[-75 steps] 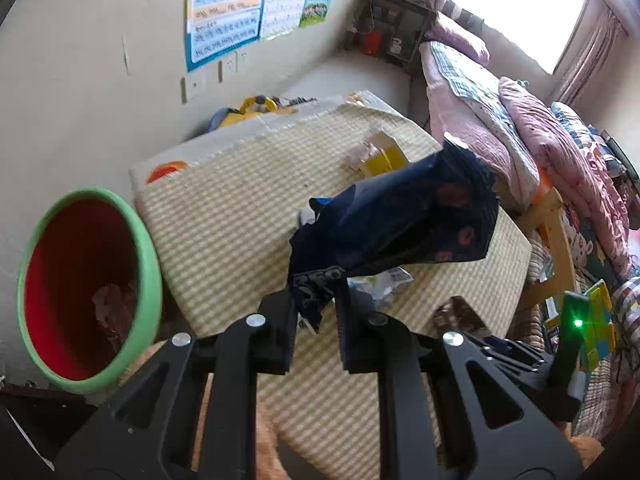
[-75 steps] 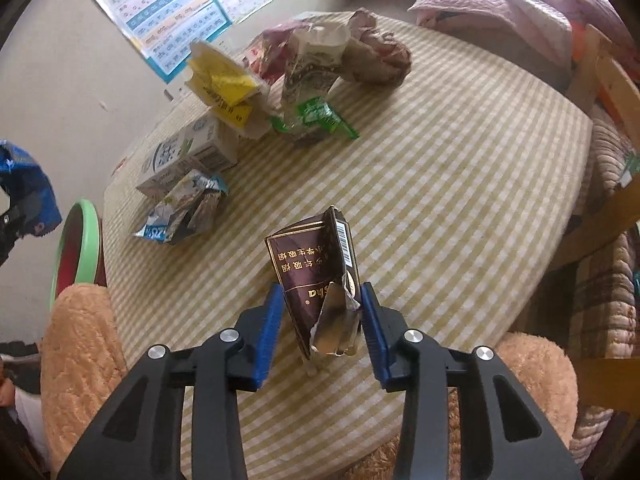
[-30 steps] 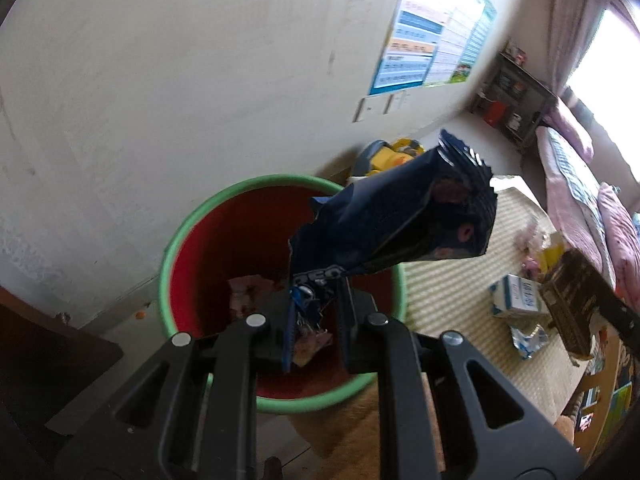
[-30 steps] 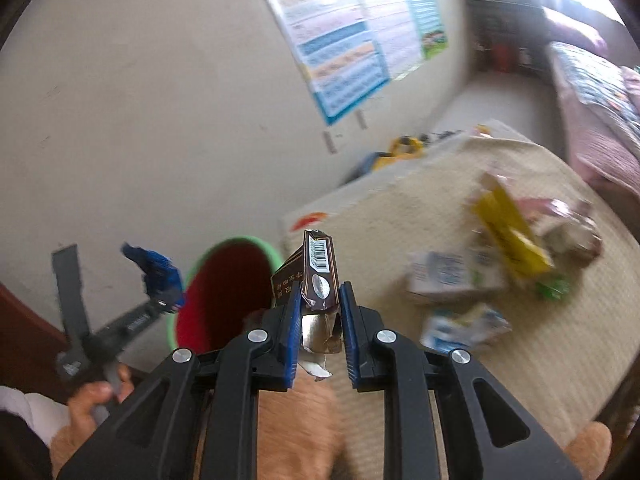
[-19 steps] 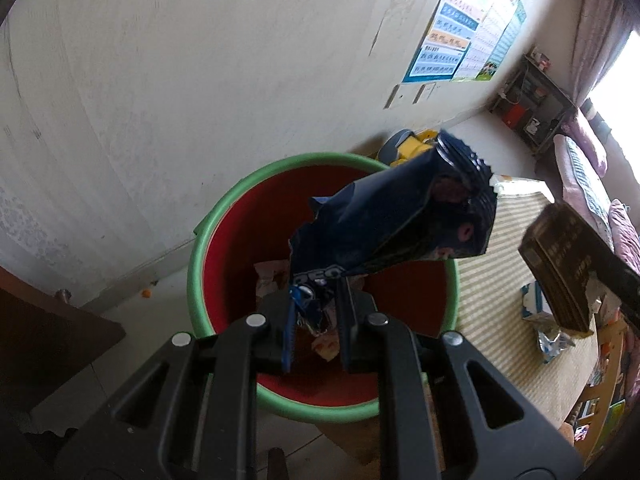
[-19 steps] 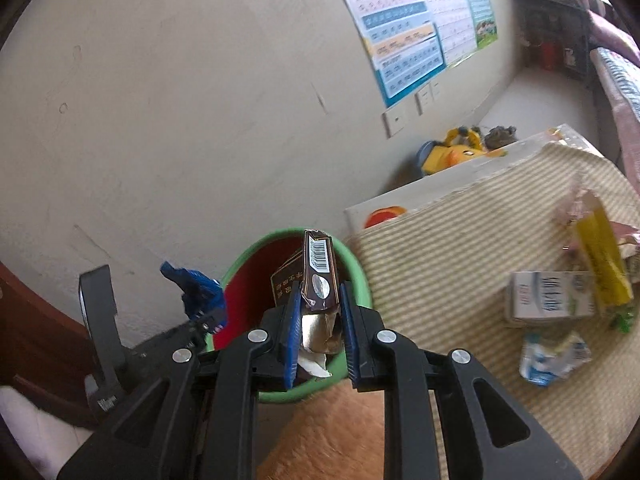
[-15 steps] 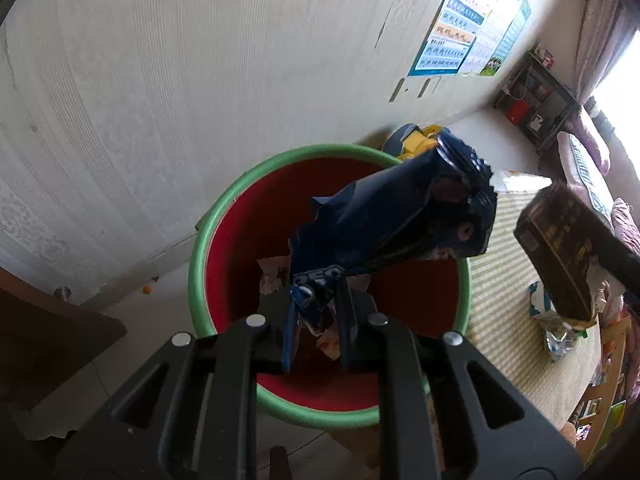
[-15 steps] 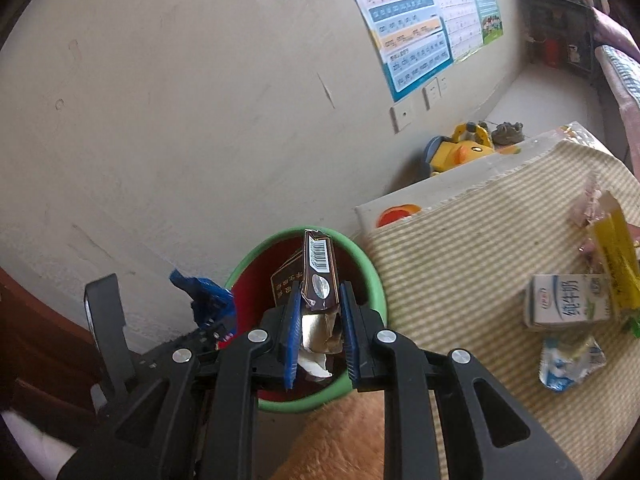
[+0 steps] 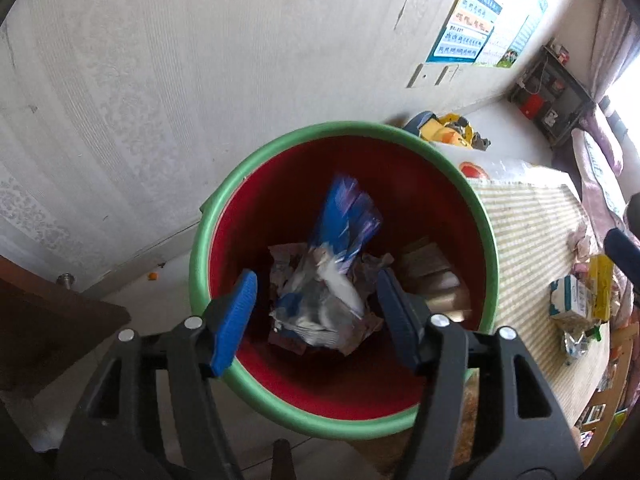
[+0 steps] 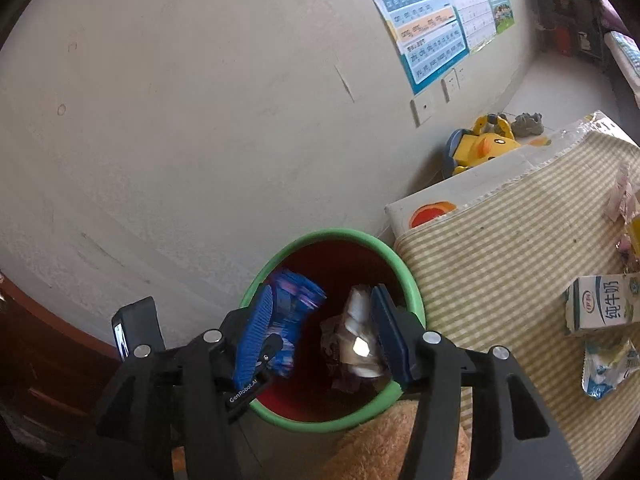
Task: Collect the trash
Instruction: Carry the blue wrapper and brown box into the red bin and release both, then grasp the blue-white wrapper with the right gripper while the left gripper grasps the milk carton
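Note:
A red bin with a green rim (image 9: 248,176) (image 10: 412,292) stands on the floor by the wall. My left gripper (image 9: 316,320) is open above it, and the blue snack bag (image 9: 346,216) is blurred, falling into the bin. My right gripper (image 10: 324,332) is open over the same bin. The blue bag (image 10: 296,292) and the brown carton (image 10: 360,340) drop among the trash inside. The carton also shows in the left wrist view (image 9: 434,276). More trash lies on the checked table: a milk carton (image 10: 600,306) and a crumpled wrapper (image 10: 608,364).
The checked table (image 10: 500,264) adjoins the bin on the right. A furry tan stool (image 10: 384,448) sits in front of it. A yellow toy (image 10: 484,144) lies by the wall. A dark wooden cabinet (image 9: 44,320) stands left of the bin.
Both grippers have opened over the bin. The blue bag has left my left gripper and the brown carton has left my right gripper; both fall into the bin.

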